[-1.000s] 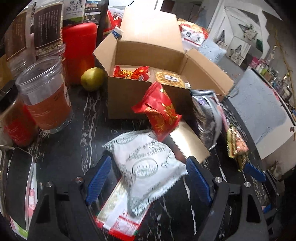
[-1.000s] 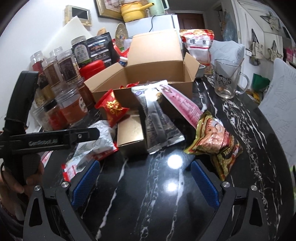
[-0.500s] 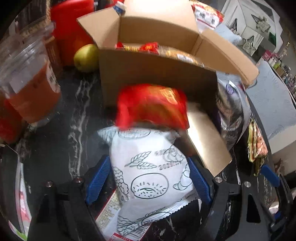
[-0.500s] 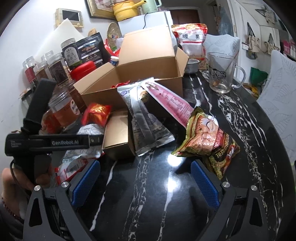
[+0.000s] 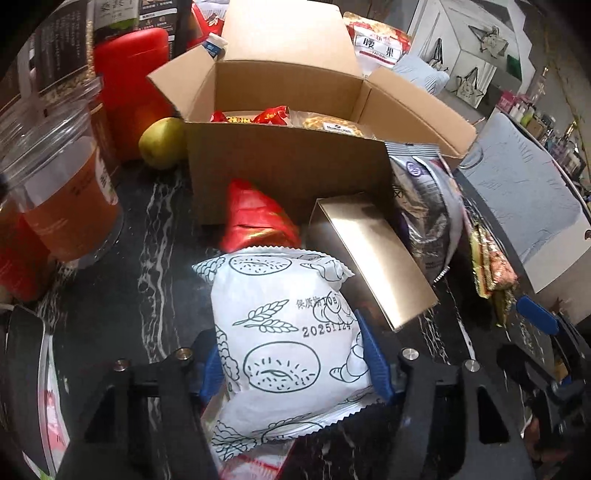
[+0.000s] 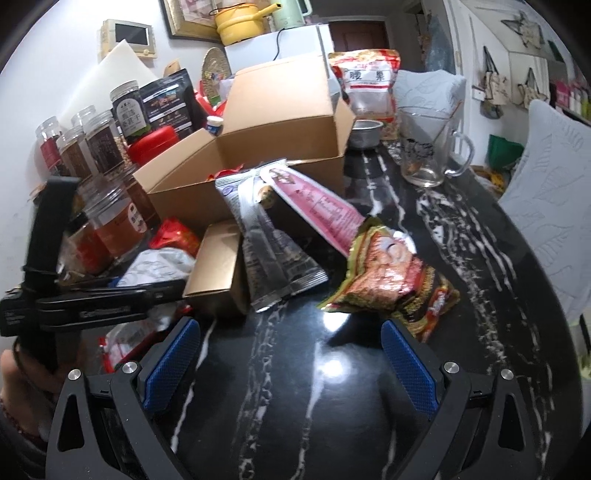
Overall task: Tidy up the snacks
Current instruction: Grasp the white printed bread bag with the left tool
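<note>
A lived-in home kitchen: a black marble-patterned table (image 6: 369,369) crowded with food jars (image 6: 99,140), a glass mug (image 6: 428,155), a yellow pot (image 6: 240,22) atop a white fridge (image 6: 295,44), and a framed picture (image 6: 188,18) on the wall.

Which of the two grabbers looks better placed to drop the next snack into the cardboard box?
Left. The left gripper is shut on the white bread packet, facing the open cardboard box. The right gripper is open and holds nothing.

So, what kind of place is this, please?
Most likely a home kitchen or dining corner. A yellow pot sits on a white fridge, labelled food jars line the wall, and a black marble table holds snacks and a glass mug.
</note>
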`<state>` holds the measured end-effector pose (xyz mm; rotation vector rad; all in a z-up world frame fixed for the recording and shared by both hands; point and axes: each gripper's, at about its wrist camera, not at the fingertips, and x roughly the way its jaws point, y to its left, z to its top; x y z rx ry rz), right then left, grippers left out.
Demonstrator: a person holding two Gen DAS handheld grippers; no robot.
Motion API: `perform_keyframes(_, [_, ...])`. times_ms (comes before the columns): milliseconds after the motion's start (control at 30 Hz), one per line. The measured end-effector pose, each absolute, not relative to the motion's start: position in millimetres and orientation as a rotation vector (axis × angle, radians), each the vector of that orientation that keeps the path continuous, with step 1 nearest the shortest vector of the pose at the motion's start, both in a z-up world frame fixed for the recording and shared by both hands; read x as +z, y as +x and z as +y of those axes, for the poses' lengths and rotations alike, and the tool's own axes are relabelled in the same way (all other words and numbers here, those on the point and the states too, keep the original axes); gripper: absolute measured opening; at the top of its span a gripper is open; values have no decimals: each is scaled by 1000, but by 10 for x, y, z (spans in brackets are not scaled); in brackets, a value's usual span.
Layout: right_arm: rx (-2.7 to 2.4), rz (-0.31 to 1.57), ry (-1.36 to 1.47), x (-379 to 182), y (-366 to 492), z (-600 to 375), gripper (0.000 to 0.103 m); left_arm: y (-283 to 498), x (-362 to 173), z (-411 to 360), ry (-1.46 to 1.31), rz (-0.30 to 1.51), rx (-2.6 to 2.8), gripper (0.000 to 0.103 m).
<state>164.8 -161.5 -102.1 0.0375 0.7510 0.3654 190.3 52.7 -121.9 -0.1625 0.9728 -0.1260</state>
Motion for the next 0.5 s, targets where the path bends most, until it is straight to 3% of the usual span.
perform_keyframes(500, [466,763,63,-1035,1643,-1338,100,1400,-1100,786,-196,954,-137,62])
